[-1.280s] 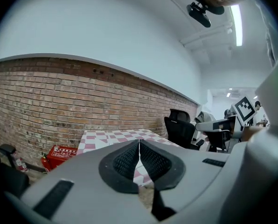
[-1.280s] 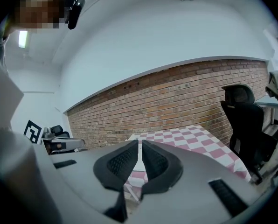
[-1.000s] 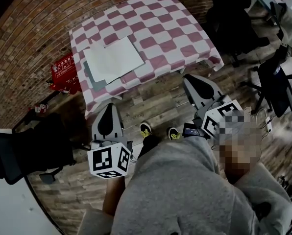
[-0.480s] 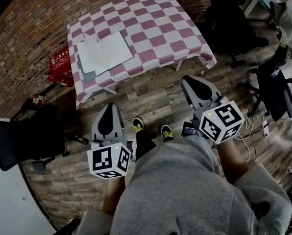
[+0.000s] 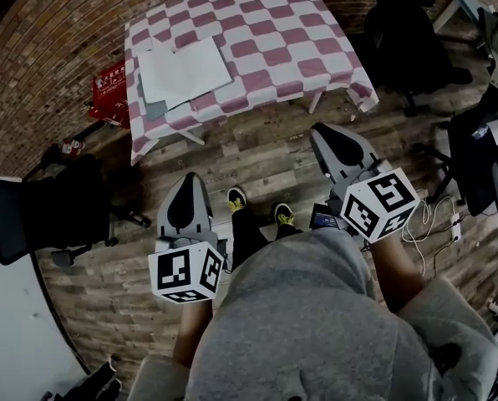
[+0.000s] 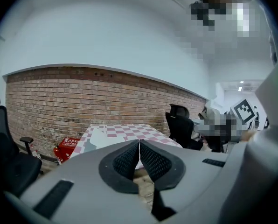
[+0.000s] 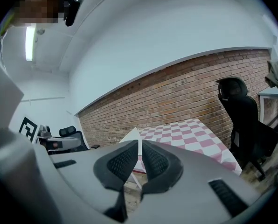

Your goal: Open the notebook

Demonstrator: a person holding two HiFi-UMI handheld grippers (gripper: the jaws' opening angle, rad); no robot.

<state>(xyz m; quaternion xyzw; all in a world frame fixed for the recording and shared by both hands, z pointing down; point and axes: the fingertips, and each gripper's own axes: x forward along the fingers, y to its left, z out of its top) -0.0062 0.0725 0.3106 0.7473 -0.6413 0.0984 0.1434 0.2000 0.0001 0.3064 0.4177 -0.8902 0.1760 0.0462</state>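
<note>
Notebook: the white-paged notebook with a grey cover (image 5: pixel 185 72) lay on the left part of the table with the pink-and-white checked cloth (image 5: pixel 291 40), near its front-left corner; its pages looked spread flat, so the opening seemed already done
Left gripper: the grey left gripper (image 5: pixel 185 184) was held low in front of the person, well apart from the table; its black ribbed fingers (image 6: pixel 127 160) were pressed together on nothing
Right gripper: the grey right gripper (image 5: pixel 320 134) was also short of the table; its fingers (image 7: pixel 155 161) were together and empty
Why held so: both pointed toward the table from a standing distance with nothing gripped, which read as a rest stance rather than a reach
Table edges: the notebook sat close to the cloth's left and front edges, one corner nearly at the overhang; bare cloth stretched to its right
Open room: a strip of wood-plank floor (image 5: pixel 257 153) lay free between the person's shoes and the table
Side limits: a black office chair (image 5: pixel 44 215) stood at the left, another black chair (image 5: pixel 408 27) by the table's far right, and a red box (image 5: pixel 109 94) against the brick wall beside the table's left edge
</note>
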